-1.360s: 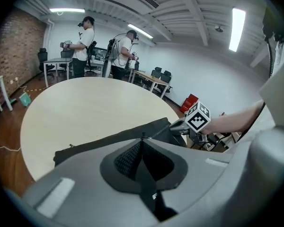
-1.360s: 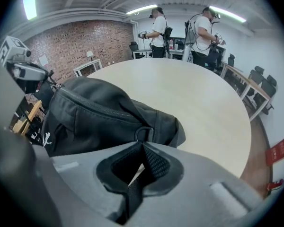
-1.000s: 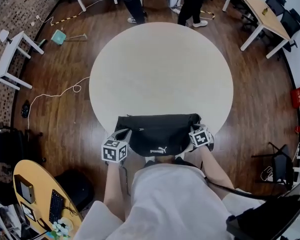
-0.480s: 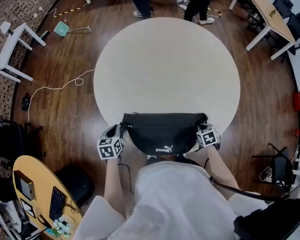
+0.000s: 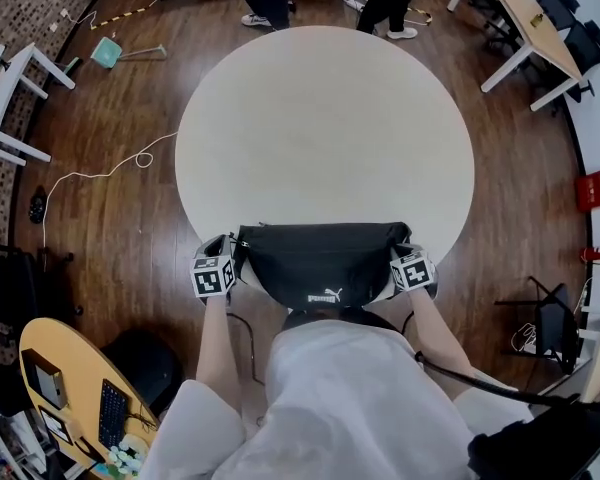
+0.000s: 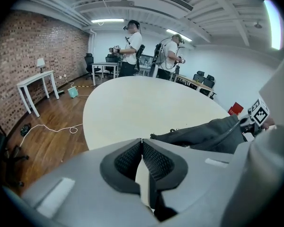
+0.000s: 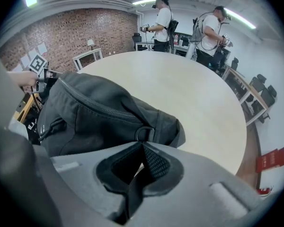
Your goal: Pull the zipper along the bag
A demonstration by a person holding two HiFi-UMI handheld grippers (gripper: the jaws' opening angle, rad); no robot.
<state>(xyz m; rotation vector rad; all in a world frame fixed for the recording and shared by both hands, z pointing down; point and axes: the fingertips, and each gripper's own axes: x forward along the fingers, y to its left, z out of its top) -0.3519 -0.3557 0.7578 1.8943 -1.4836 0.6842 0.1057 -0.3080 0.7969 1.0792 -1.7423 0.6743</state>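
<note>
Left gripper (image 6: 142, 141) and right gripper (image 7: 142, 144), jaws together, downward tilt.

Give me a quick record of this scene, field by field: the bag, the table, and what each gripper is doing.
Bag: black bag, lying at near edge of round table
Left gripper: fingers shut, at bag's left end; grip unclear
Right gripper: fingers shut on strap, at bag's right end
Background: two people standing beyond table

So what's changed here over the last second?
The left tool moved up beside the left end of the black bag, which was bunched and now lies stretched flat. The right tool stayed put at its right end. Both stayed shut on a strap.
</note>
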